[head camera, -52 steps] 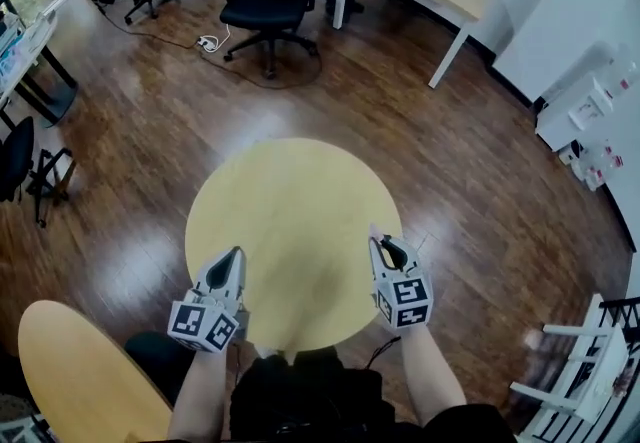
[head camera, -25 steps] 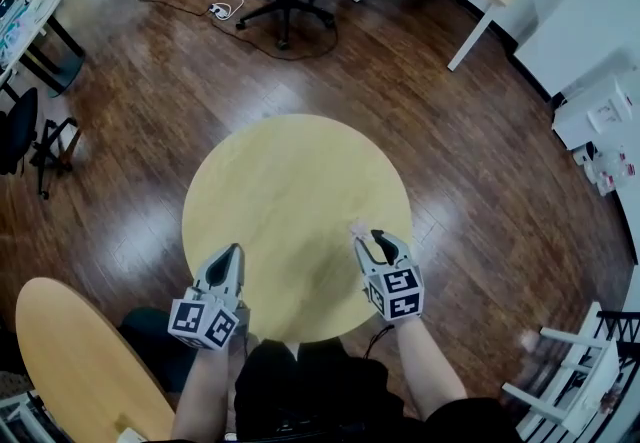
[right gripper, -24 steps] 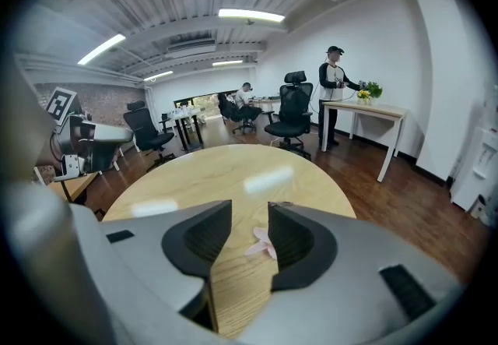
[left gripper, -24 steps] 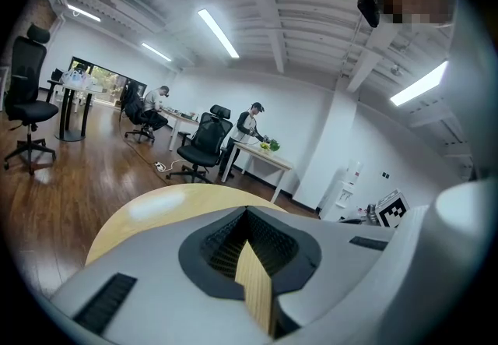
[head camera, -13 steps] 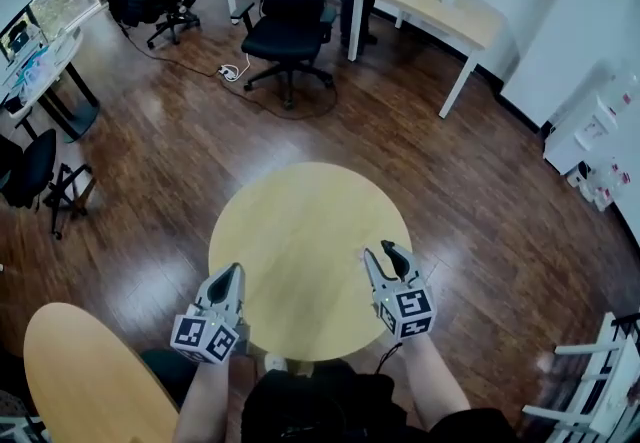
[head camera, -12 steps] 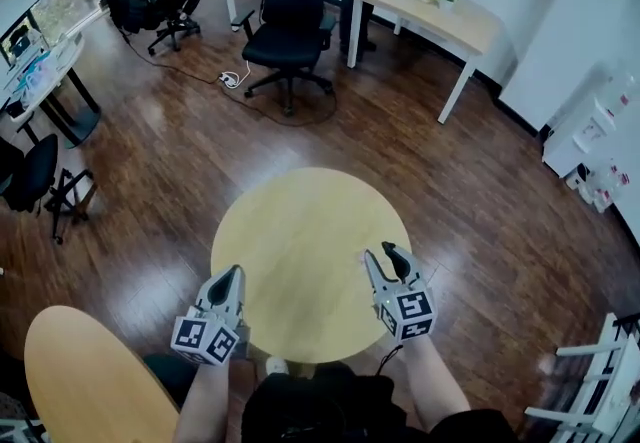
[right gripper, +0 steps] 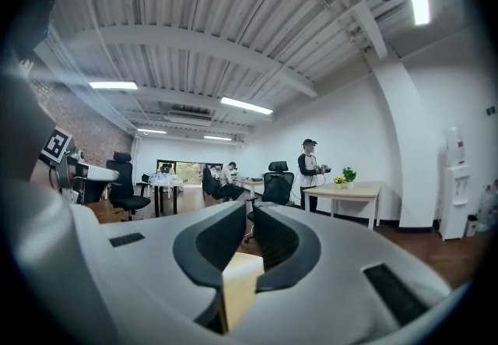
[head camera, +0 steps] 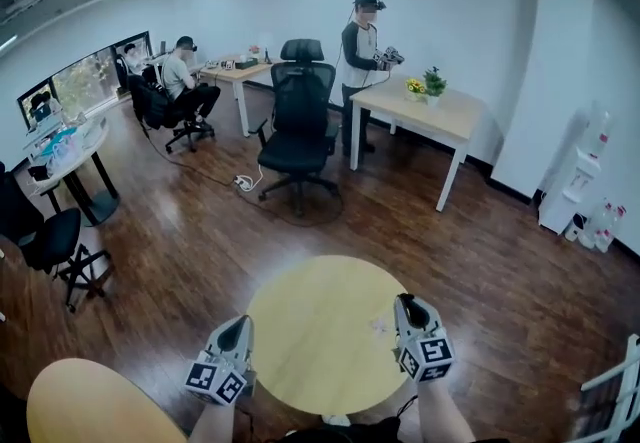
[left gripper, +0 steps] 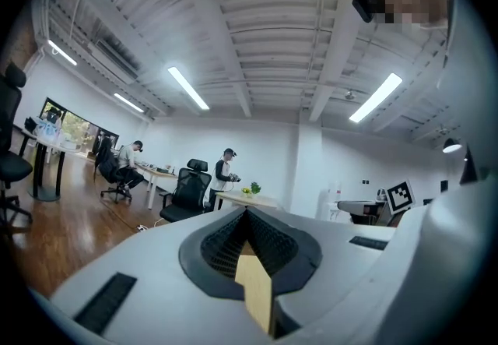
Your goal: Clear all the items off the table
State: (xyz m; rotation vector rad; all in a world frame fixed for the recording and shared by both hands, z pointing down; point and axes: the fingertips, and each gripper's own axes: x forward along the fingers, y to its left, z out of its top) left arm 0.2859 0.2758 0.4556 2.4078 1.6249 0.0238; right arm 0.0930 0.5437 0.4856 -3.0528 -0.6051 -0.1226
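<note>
The round yellow table [head camera: 320, 331] stands bare, with nothing on its top. My left gripper [head camera: 240, 323] hangs over the table's left edge with its jaws shut and nothing in them. In the left gripper view the left gripper [left gripper: 247, 211] points level into the room. My right gripper [head camera: 405, 303] is over the table's right edge. In its own view the right gripper [right gripper: 250, 211] shows jaws that have just been closing. Only a thin slit is left between them, with nothing in it.
A second yellow round table [head camera: 90, 411] sits at the lower left. Beyond are a black office chair [head camera: 300, 121], a wooden desk [head camera: 440, 111] with small plants, a standing person [head camera: 362, 61], seated people at the far left, and white shelving [head camera: 580, 181] at the right wall.
Both grippers have risen and tipped up toward level. The head view has swung up from the floor to take in the room. The right gripper's jaws stand narrower than before.
</note>
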